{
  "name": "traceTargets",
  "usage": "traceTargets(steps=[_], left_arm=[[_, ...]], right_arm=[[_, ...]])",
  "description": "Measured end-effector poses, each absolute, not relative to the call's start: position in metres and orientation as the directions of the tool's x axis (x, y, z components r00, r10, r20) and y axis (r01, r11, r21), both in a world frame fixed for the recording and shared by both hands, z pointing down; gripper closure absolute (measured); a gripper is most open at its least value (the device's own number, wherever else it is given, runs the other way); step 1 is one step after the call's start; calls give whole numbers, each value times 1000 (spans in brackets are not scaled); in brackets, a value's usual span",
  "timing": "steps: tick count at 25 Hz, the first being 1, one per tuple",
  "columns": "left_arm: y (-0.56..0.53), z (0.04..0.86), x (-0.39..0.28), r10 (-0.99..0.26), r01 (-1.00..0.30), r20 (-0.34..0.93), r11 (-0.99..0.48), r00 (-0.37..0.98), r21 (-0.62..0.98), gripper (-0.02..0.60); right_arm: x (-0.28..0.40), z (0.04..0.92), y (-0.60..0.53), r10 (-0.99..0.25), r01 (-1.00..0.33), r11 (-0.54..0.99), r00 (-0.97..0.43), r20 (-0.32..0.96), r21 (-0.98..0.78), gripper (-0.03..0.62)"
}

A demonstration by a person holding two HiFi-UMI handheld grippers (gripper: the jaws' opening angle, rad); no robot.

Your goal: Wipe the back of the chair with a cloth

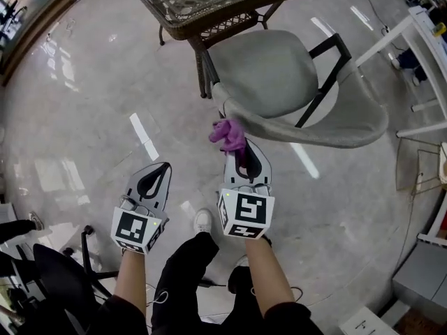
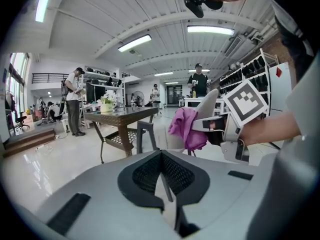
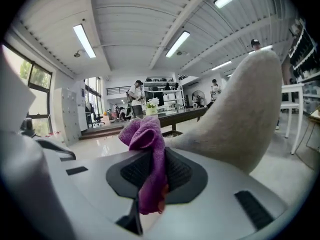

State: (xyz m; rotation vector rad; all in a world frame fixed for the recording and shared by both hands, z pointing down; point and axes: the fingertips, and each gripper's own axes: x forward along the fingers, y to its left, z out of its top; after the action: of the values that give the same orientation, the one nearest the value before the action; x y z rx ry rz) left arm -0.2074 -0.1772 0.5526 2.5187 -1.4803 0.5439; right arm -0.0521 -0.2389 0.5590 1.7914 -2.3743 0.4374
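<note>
A grey fabric chair (image 1: 269, 79) with black arms stands in front of me, its curved back (image 1: 314, 128) nearest. My right gripper (image 1: 237, 149) is shut on a bunched purple cloth (image 1: 228, 135), held against the left end of the chair back. In the right gripper view the cloth (image 3: 148, 149) hangs pinched between the jaws, with the chair back (image 3: 240, 119) rising just right of it. My left gripper (image 1: 155, 176) is shut and holds nothing, hanging over the floor left of the chair. The left gripper view shows its closed jaws (image 2: 161, 176) and the cloth (image 2: 186, 129) beyond.
A wicker table with a glass top (image 1: 209, 2) stands just behind the chair. A white table frame (image 1: 412, 61) is at the right. My legs and a white shoe (image 1: 202, 220) are below the grippers. Black chair parts (image 1: 56, 278) sit at the lower left. People stand far off.
</note>
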Motion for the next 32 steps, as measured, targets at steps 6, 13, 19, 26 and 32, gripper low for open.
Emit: traceTargets(steps=[6, 13, 19, 26, 32], left_arm=[[-173, 576, -251, -817, -894, 422, -448, 393, -34, 572], [-176, 581, -240, -804, -882, 426, -471, 415, -30, 572], [-176, 577, -209, -786, -862, 427, -507, 447, -30, 572], [-166, 580, -162, -756, -828, 434, -560, 490, -41, 572], [-166, 576, -117, -728, -796, 432, -604, 533, -36, 572]], right_arm=[[-77, 575, -270, -920, -959, 223, -266, 288, -174, 514], [-46, 581, -272, -926, -964, 129, -200, 319, -232, 514], [-15, 570, -253, -939, -965, 102, -174, 297, -241, 514], [44, 565, -232, -946, -975, 66, -128, 297, -211, 514], [115, 568, -222, -953, -983, -26, -31, 302, -184, 514]])
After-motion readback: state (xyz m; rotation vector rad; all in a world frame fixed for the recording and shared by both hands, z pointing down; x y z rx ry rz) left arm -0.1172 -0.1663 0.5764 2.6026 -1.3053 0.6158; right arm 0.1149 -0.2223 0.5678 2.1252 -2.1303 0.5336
